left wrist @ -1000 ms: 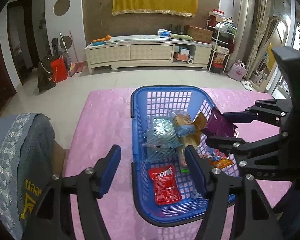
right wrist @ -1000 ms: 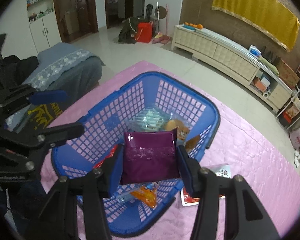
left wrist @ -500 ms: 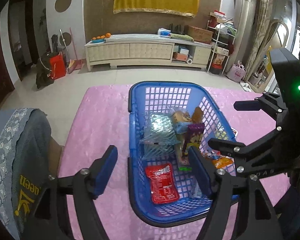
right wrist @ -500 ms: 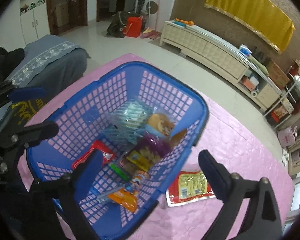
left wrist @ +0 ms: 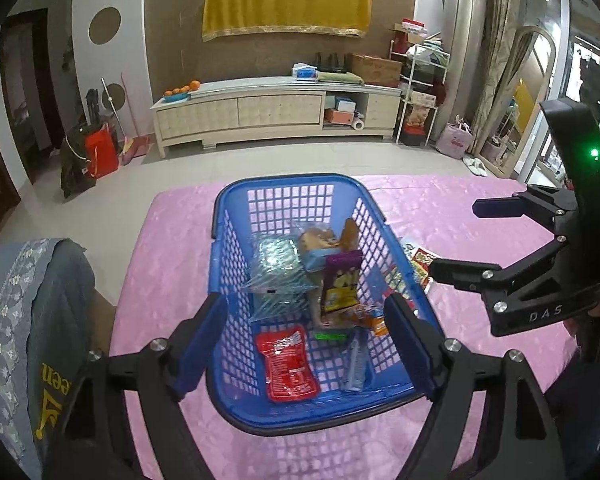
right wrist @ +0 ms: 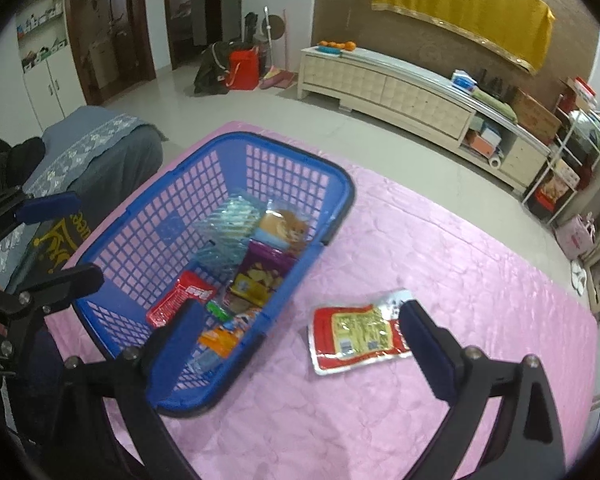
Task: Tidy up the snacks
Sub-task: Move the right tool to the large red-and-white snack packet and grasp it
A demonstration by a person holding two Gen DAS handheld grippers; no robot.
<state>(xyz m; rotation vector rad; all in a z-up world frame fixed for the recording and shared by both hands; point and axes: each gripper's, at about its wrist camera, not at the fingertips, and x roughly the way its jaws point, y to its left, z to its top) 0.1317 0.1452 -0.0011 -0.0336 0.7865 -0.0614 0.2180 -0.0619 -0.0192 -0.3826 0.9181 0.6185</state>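
Note:
A blue plastic basket (left wrist: 284,179) (right wrist: 300,156) stands on the pink cloth and holds several snack packets. Among them are a purple chip packet (left wrist: 342,280) (right wrist: 260,276) and a red packet (left wrist: 290,364) (right wrist: 180,296). My left gripper (left wrist: 304,336) (right wrist: 88,238) hovers over the basket's near end, its jaws opening with nothing gripped. My right gripper (right wrist: 302,312) (left wrist: 454,237) is open wide to the right of the basket. A red and yellow packet (right wrist: 356,334) lies flat on the cloth below its fingers, untouched.
The pink cloth (left wrist: 172,248) (right wrist: 440,264) covers the table, whose far edge runs just behind the basket. A chair with a grey cover (left wrist: 28,320) (right wrist: 96,140) stands at the left edge. A cream cabinet (left wrist: 260,112) stands across the floor.
The right gripper let go of the purple packet, which now rests in the basket, then opened wide and shifted right over the red and yellow packet. The left gripper's jaws widened.

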